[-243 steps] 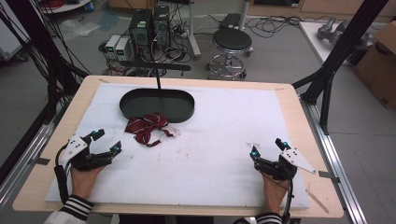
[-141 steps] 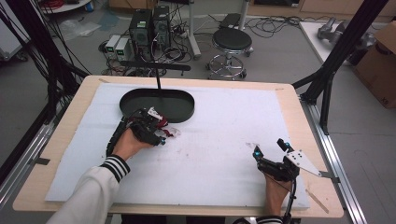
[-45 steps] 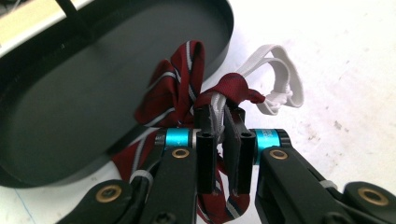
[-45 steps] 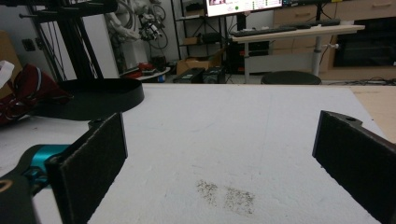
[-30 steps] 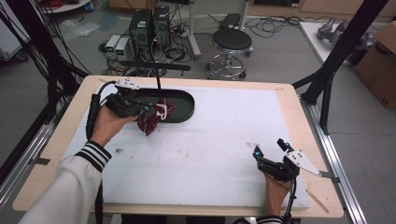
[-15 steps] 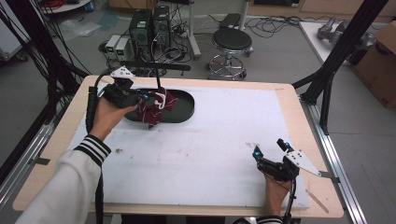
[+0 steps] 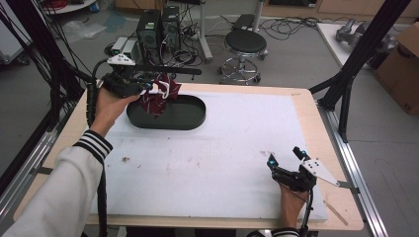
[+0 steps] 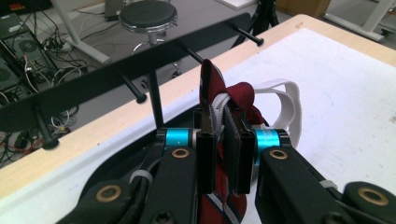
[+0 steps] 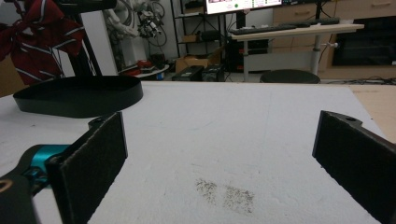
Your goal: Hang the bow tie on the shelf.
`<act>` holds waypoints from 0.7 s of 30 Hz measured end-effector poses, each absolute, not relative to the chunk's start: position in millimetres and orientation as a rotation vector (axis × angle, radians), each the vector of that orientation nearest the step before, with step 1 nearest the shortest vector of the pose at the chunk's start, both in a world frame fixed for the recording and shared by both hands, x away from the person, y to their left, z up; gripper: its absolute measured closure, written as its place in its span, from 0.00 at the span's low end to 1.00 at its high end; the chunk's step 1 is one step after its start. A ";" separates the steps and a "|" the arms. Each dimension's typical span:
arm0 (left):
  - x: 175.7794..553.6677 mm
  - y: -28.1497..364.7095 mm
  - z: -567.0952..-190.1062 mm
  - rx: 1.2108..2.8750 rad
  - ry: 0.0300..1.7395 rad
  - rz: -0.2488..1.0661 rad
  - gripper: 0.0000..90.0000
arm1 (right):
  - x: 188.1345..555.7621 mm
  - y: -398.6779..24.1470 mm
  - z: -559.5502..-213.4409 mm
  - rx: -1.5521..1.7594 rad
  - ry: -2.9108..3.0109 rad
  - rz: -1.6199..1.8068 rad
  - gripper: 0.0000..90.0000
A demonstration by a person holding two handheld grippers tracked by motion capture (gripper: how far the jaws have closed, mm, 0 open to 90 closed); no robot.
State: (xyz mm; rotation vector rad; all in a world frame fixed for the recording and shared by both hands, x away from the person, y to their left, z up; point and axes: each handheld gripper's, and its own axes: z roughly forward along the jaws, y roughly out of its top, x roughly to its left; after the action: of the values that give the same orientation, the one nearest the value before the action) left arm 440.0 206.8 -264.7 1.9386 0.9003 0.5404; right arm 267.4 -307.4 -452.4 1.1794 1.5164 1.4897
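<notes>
A dark red striped cloth with a white band (image 7: 158,96) hangs above the left part of the black oval tray (image 7: 190,118) at the table's far left. My left gripper (image 7: 148,89) is shut on the cloth (image 8: 219,100), its pads (image 8: 236,149) pinching the white band and red fabric. A black rack with pegs (image 8: 140,60) crosses just behind it. My right gripper (image 7: 287,162) rests near the table's front right, jaws wide apart, with nothing between its pads (image 9: 95,158). The cloth (image 9: 37,35) and the tray (image 9: 79,95) show far off in the right gripper view.
A white mat (image 7: 237,148) covers the wooden table (image 7: 321,118). The rack's post rises from the tray. Small dark stains (image 9: 224,191) mark the mat before the right gripper. Behind the table stand a stool (image 7: 244,44) and computer boxes (image 7: 158,24); black frame legs stand at both sides.
My left gripper has lifted the cloth up and away, from the tray's near left edge to above the tray by the rack. The right gripper has stayed in place.
</notes>
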 end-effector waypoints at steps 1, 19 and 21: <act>442.0 207.2 -264.4 1.934 0.904 0.542 0.93 | 267.3 -307.5 -452.4 1.180 1.518 1.488 0.02; 478.2 212.4 -262.6 1.902 0.986 0.610 0.93 | 267.2 -307.5 -452.2 1.186 1.521 1.489 0.02; 482.1 212.0 -261.9 1.901 0.992 0.615 0.93 | 267.2 -307.5 -452.2 1.188 1.520 1.490 0.02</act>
State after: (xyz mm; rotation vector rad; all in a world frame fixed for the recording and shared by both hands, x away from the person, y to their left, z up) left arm 482.1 212.0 -261.9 1.9011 0.9922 0.6151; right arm 267.2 -307.5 -452.2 1.1879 1.5205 1.4902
